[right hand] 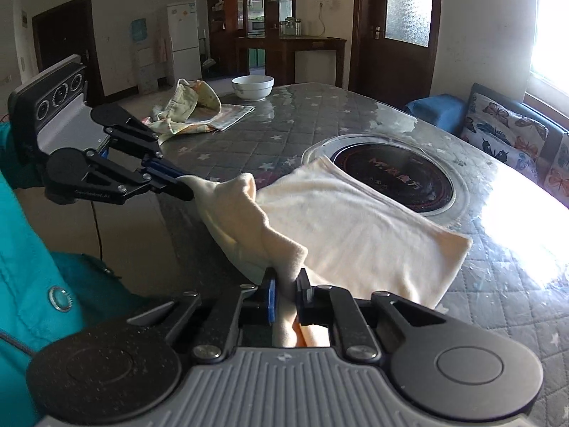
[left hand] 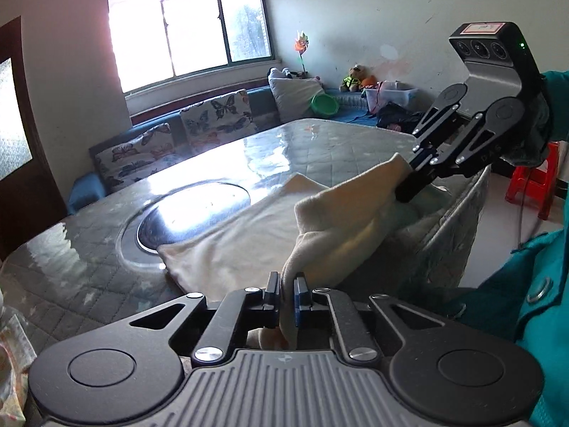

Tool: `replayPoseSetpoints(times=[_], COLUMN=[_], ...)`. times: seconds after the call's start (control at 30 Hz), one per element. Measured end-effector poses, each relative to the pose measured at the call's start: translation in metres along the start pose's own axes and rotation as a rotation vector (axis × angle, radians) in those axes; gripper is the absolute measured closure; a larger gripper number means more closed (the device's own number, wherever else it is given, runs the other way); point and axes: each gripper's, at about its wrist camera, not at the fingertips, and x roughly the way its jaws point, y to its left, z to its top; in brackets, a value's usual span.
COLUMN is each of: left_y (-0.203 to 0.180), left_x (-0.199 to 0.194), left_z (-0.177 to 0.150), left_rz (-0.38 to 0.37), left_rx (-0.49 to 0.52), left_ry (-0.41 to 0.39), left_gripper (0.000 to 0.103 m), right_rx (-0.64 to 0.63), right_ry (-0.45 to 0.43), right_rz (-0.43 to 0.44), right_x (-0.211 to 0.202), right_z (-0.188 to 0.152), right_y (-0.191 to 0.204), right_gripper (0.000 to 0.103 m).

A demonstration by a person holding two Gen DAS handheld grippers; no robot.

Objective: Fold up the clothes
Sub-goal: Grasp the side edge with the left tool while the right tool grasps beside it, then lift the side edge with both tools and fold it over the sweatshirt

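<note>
Both the left hand-held gripper (left hand: 287,284) and the right hand-held gripper (right hand: 287,281) were clamped on near corners of the cream fleece cloth (right hand: 355,227), lying on the quilted grey bench (right hand: 284,128). Carrying both corners level toward the far edge would probably keep the fold square.

Soft fleecy cream cloth (right hand: 348,231) on a glossy film-covered quilted table (right hand: 270,135)

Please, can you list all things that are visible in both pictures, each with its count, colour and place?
cream cloth: 1, cream, on table, near edge lifted
table: 1, grey quilted cover
round cooktop: 1, black, table centre
white bowl: 1, far table end
patterned clothes: 1 pile, pale, beside bowl
butterfly cushions: several, bench under window
red stool: 1, floor
left gripper: black, jaws shut on cloth
right gripper: black, jaws shut on cloth
sleeve: teal
</note>
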Motion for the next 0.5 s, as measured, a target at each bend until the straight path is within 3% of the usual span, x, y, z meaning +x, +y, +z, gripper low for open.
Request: replayPoseSetpoints(times=[0.27, 0.5], left_y=[0.035, 0.074], left_x=[0.041, 0.101], left_z=[0.032, 0.054], left_rz=[0.067, 0.107], left_rx=[0.0, -0.022], left_ry=[-0.025, 0.005], left_gripper=[0.096, 0.096], right_rx=[0.017, 0.015], right_ry=[-0.07, -0.052], right_rz=[-0.063, -0.101], right_x=[0.011, 0.052], right_z=[0.027, 0.063], right_y=[-0.038, -0.093], right_gripper=[0.094, 0.094])
